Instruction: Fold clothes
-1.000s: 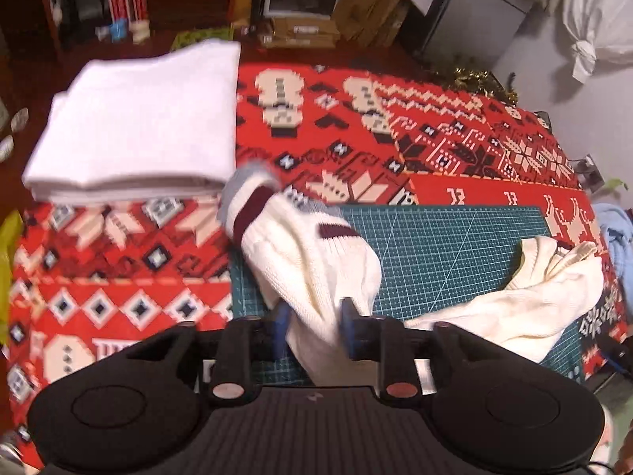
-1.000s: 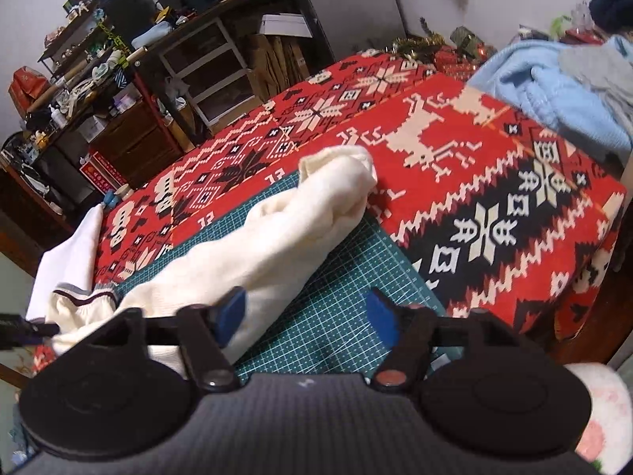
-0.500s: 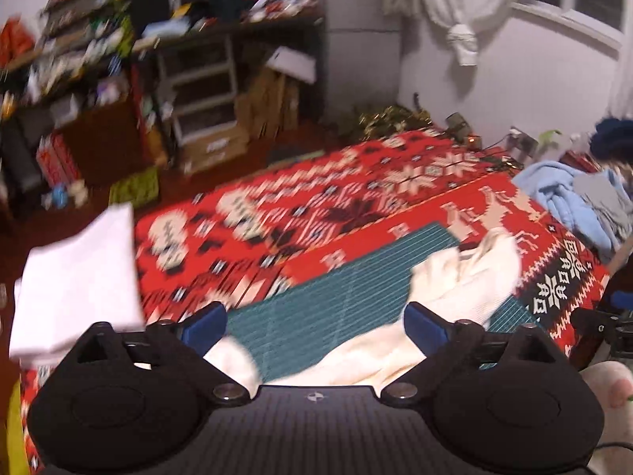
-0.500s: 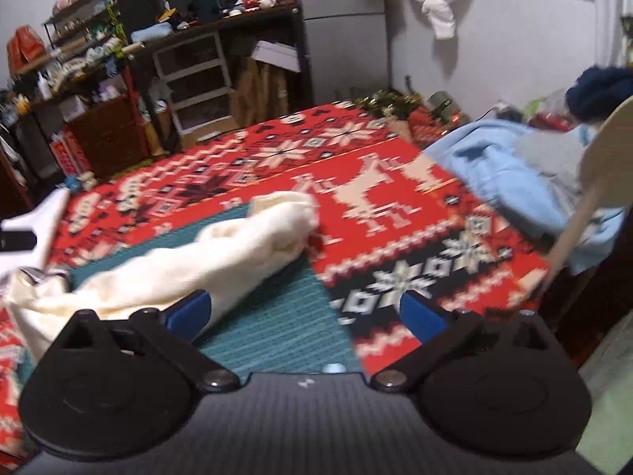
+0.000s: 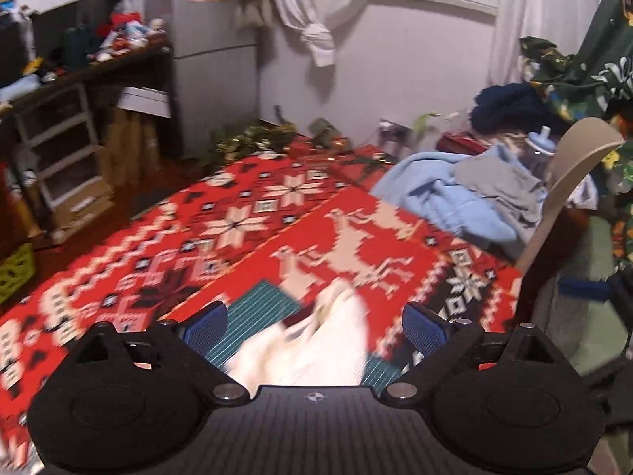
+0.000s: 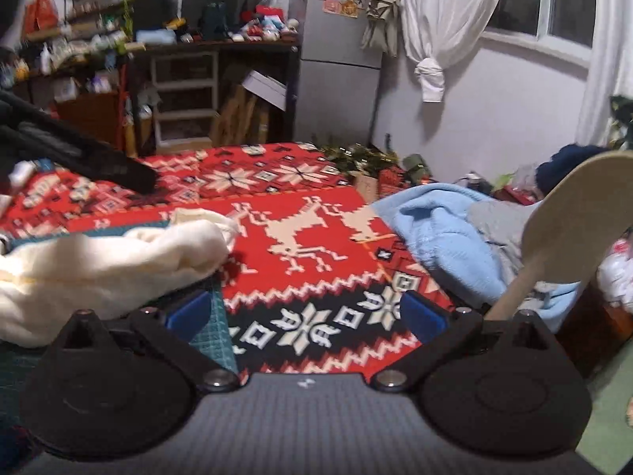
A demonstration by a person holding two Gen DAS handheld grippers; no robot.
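Right up close, the left gripper (image 5: 314, 330) has its blue pads spread wide with nothing between them, and the right gripper (image 6: 304, 314) is splayed just the same, empty. Just beyond lies the cream garment (image 6: 107, 265), a loose, bunched roll stretched along the green cutting mat (image 6: 215, 326), its far end spilling onto the red patterned cloth (image 6: 300, 202). Neat folding here, I'd say, means pinching one layer at an edge, not the bulk, and keeping the fabric flat on the mat. Further off, a blue blanket (image 6: 439, 233) is heaped up at the table's far side.
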